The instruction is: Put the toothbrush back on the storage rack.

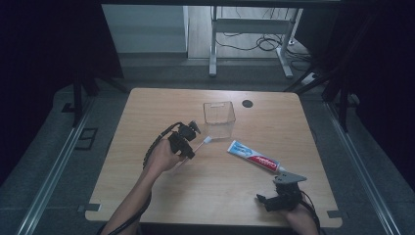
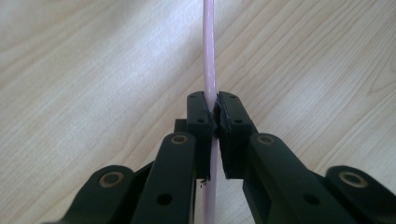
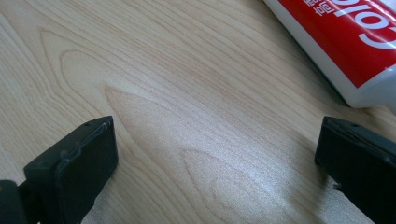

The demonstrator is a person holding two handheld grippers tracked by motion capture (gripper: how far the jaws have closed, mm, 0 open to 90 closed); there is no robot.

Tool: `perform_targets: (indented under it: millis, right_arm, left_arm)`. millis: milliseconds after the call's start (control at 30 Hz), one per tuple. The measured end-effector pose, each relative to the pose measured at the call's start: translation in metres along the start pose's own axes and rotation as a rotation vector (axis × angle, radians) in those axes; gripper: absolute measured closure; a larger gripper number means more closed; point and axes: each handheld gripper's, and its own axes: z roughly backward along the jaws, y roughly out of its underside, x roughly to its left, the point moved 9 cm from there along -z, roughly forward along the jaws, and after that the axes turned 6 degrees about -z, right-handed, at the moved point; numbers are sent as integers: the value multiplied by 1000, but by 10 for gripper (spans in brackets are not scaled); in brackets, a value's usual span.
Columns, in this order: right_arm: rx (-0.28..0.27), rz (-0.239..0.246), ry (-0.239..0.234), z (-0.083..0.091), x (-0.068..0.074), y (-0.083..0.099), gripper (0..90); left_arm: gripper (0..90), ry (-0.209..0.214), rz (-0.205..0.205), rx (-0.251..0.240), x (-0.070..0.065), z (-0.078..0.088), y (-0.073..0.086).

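My left gripper (image 1: 192, 152) is shut on a pale pink toothbrush (image 1: 199, 145), held above the table's middle with the brush head pointing toward a clear plastic cup (image 1: 219, 118). In the left gripper view the pink handle (image 2: 208, 56) runs straight up from between the pressed pads, and my left gripper (image 2: 214, 109) clamps it. A red, white and blue toothpaste tube (image 1: 253, 157) lies flat right of centre. My right gripper (image 1: 268, 199) rests near the front right edge. In the right gripper view my right gripper (image 3: 215, 144) stands open over bare wood, the tube's end (image 3: 345, 42) just beyond its right jaw.
The wooden table (image 1: 147, 196) has a round dark cable hole (image 1: 247, 103) near its far edge. Dark curtains flank the table, and a metal desk frame (image 1: 249, 29) with cables stands on the floor beyond.
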Motion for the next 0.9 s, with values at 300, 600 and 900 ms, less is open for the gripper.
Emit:
perform_targets:
  millis: [300,600,900]
  right_arm:
    - [0,0,0,0,0,0,0]
    - [0,-1,0,0,0,0,0]
    - [-1,1,0,0,0,0,0]
  left_arm:
    - [843,-2,6,-85,3,15,-16]
    - [842,-3,12,-163,7,31,-34]
    - [843,-15,5,-209,10,42,-52]
